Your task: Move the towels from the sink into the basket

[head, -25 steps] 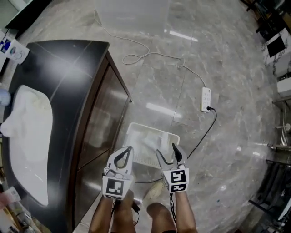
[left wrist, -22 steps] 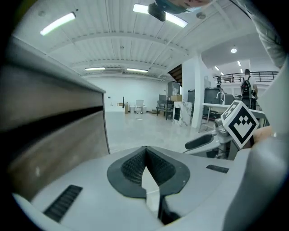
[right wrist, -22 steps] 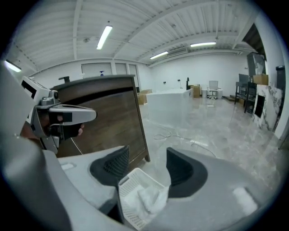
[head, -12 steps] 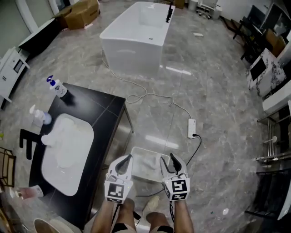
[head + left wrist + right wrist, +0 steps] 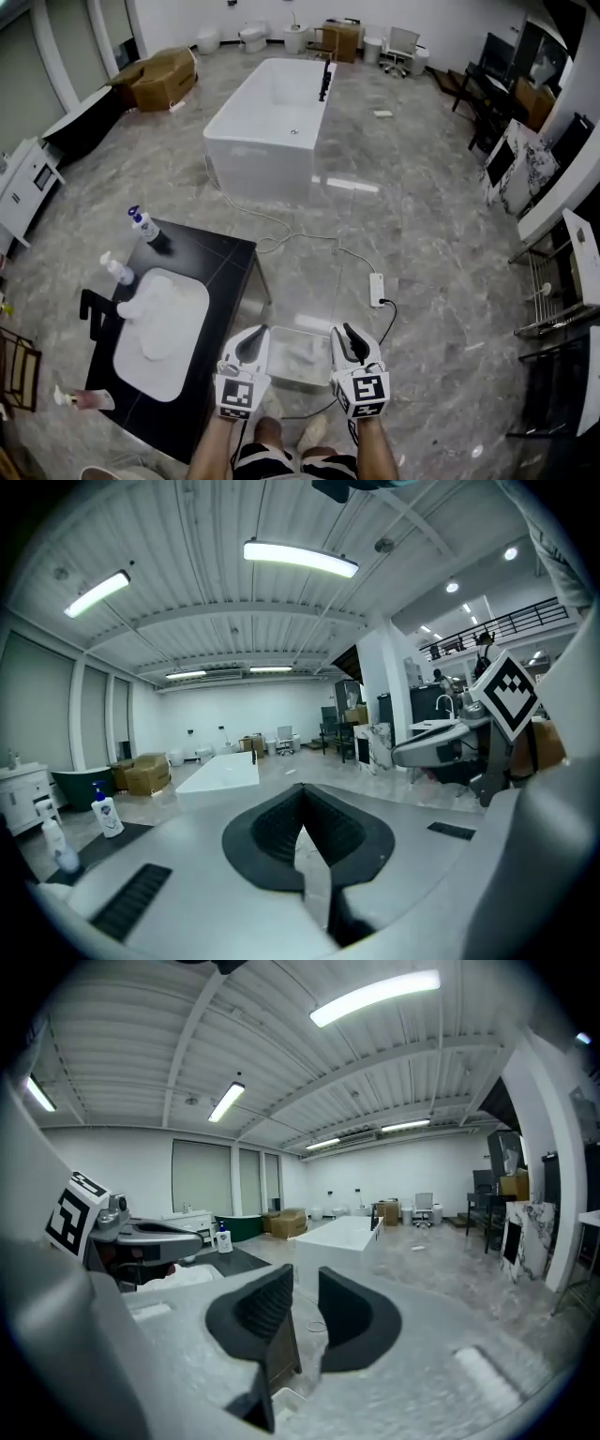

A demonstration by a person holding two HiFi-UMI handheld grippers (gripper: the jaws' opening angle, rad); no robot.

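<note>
A white sink [image 5: 141,361] is set in a black vanity top [image 5: 211,272] at the left. A lump of white towels [image 5: 155,302] lies at the sink's far end. The white basket [image 5: 281,375] stands on the floor beside the vanity, with white cloth [image 5: 305,352] inside. Both grippers are held up level over it and carry nothing. My left gripper [image 5: 257,331] [image 5: 302,787] is shut, its pads meeting at the tips. On my right gripper [image 5: 345,329] [image 5: 306,1274] the jaws have just been closing; a narrow gap with nothing in it still shows between the pads.
A white bathtub [image 5: 272,122] stands further back. Two soap bottles [image 5: 142,223] [image 5: 114,269] and a black tap [image 5: 94,309] sit on the vanity. A power strip [image 5: 377,289] with cables lies on the marble floor. Cardboard boxes [image 5: 164,77] and racks [image 5: 553,300] line the room's edges.
Both grippers and the head view have risen well above the basket, so the vanity, the basket and the floor look smaller and the bathtub has come into sight. The right jaws have narrowed.
</note>
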